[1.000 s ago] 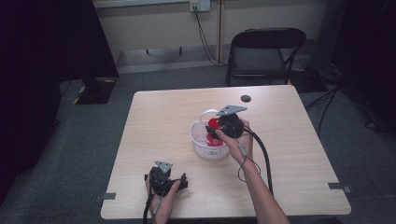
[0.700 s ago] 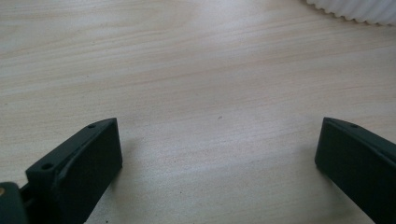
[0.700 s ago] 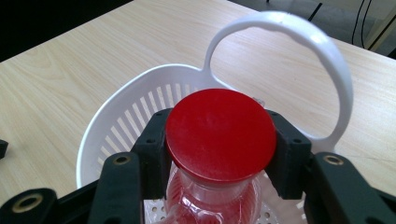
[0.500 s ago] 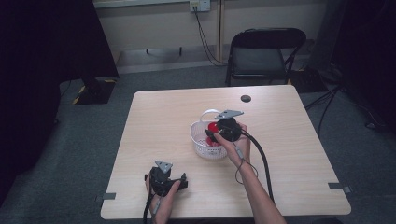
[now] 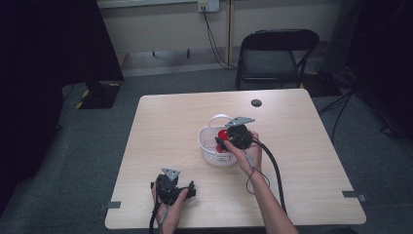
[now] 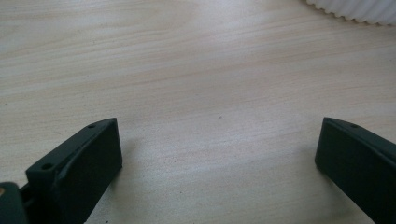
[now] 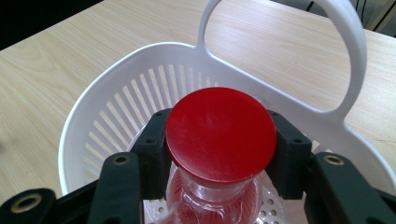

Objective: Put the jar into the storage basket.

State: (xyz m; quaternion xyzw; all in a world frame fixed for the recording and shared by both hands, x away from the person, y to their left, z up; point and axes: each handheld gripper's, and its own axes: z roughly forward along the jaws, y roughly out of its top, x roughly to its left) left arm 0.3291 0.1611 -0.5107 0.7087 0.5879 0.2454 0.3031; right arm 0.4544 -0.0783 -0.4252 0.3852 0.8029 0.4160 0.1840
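High view: a light wooden desk (image 5: 170,122) is seen from above, with a white slotted basket (image 5: 210,152) near its middle and a small dark disc (image 5: 256,103) toward its far edge.
Right claw (image 7: 219,154): it is closed on the neck of a clear jar, just under the red lid (image 7: 221,133); both pads are pressed against the jar's sides.
Jar (image 7: 212,200): it is held upright inside the basket, its glass body below the lid, red contents visible through the glass.
Basket: its handle loop (image 7: 345,51) is raised on the side away from the right claw; the slotted wall is seen curving around the jar.
Right hand (image 5: 246,153): it is placed over the near right rim of the basket, with the cable trailing back along the forearm.
Left claw (image 6: 215,154): its jaws are spread wide with nothing between them, over bare wood.
Left hand (image 5: 170,195): it is rested near the front edge of the desk, well apart from the basket.
Background: a black folding chair (image 5: 272,58) is stood beyond the desk on grey carpet.
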